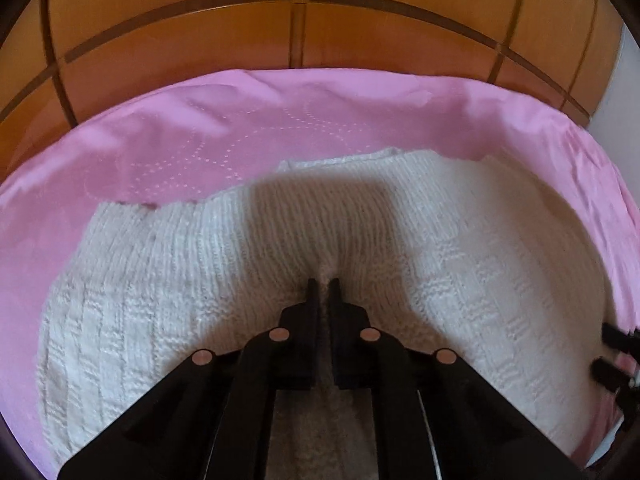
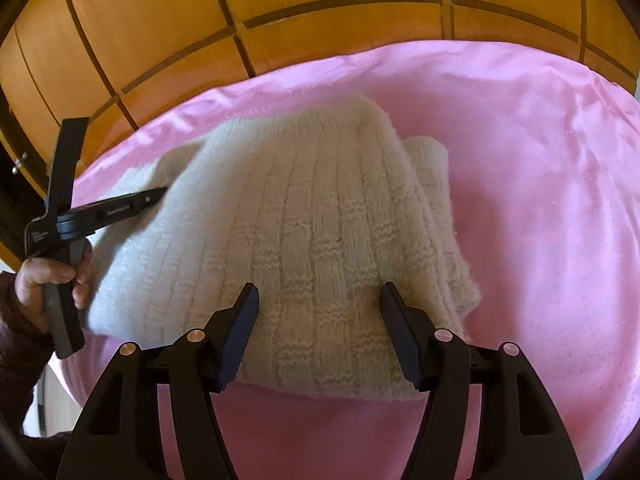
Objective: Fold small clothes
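Left gripper (image 1: pixel 323 286) jaws clamped on sweater (image 2: pixel 288 216) edge; right gripper (image 2: pixel 318 334) jaws apart over near hem. We'd lift slowly, keeping the fold square (knit stretches) on the pink bedspread (image 2: pixel 540 200).

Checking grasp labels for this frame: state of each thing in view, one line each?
left gripper: shut on a pinch of the sweater's knit
right gripper: open, jaws astride the sweater's near edge
white knit sweater: partly folded, lying on the cover
pink cover: spread out, wrinkled
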`<state>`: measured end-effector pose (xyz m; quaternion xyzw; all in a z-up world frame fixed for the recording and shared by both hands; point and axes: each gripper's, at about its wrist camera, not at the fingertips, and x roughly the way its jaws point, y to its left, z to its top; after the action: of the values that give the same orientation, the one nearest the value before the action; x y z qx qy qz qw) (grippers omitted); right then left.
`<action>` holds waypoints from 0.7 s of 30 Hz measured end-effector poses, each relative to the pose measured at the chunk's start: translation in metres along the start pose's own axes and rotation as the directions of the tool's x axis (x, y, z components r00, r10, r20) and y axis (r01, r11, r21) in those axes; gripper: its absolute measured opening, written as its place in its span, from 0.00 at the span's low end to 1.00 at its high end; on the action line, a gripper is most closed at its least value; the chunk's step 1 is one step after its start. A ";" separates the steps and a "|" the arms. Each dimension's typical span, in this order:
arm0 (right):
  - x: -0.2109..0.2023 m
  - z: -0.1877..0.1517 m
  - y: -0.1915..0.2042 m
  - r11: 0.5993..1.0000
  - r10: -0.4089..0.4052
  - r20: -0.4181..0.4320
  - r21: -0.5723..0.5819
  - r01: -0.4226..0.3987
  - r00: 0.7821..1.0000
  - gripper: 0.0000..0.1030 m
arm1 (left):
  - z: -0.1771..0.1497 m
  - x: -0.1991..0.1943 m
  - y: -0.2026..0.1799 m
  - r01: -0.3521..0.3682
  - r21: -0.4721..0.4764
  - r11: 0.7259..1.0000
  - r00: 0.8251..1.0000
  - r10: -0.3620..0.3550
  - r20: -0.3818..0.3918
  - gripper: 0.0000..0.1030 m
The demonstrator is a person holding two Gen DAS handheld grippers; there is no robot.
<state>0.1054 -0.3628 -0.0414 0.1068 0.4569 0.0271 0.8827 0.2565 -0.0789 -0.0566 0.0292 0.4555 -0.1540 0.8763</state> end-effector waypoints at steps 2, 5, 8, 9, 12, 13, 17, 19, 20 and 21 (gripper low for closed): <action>-0.002 0.000 0.002 1.000 -0.003 0.002 -0.012 0.003 1.000 0.60 | 0.001 -0.008 0.006 0.014 -0.056 0.998 1.000 -0.014 0.005 0.10; -0.012 0.003 -0.003 0.999 0.031 0.019 -0.005 -0.031 0.999 0.60 | -0.004 -0.027 0.002 -0.026 -0.010 1.000 0.999 0.026 0.045 0.34; -0.026 0.011 -0.023 0.996 0.062 0.072 0.063 -0.066 0.995 0.69 | -0.014 -0.053 0.003 -0.030 -0.034 0.999 0.995 0.033 0.089 0.45; -0.029 0.013 -0.035 0.991 0.071 0.084 0.104 -0.080 0.994 0.70 | -0.018 -0.060 0.004 -0.030 -0.049 0.998 0.995 0.035 0.095 0.46; -0.024 0.015 -0.059 0.976 0.079 0.070 0.196 -0.091 0.994 0.72 | -0.031 -0.078 0.006 -0.027 -0.078 0.997 0.993 0.036 0.111 0.49; -0.021 0.014 -0.065 0.971 0.086 0.065 0.218 -0.098 0.994 0.73 | -0.034 -0.081 0.006 -0.026 -0.080 0.996 0.993 0.035 0.114 0.50; 0.000 0.009 -0.085 0.937 0.155 0.018 0.314 -0.153 0.988 0.74 | -0.051 -0.098 0.004 -0.013 -0.089 0.996 0.991 0.025 0.129 0.53; 0.009 0.004 -0.090 0.921 0.186 0.007 0.348 -0.177 0.983 0.75 | -0.058 -0.103 0.004 -0.006 -0.091 0.996 0.991 0.018 0.130 0.53; 0.010 0.004 -0.090 0.918 0.194 0.014 0.349 -0.186 0.981 0.77 | -0.060 -0.105 0.004 -0.004 -0.093 0.996 0.991 0.016 0.131 0.53; 0.011 0.004 -0.089 0.915 0.205 0.022 0.351 -0.200 0.978 0.77 | -0.064 -0.106 0.004 0.004 -0.098 0.995 0.992 0.008 0.128 0.53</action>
<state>0.1101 -0.4485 -0.0669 0.3091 0.4475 0.0370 0.8383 0.1499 -0.0369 -0.0087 -0.0234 0.4052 -0.1321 0.9043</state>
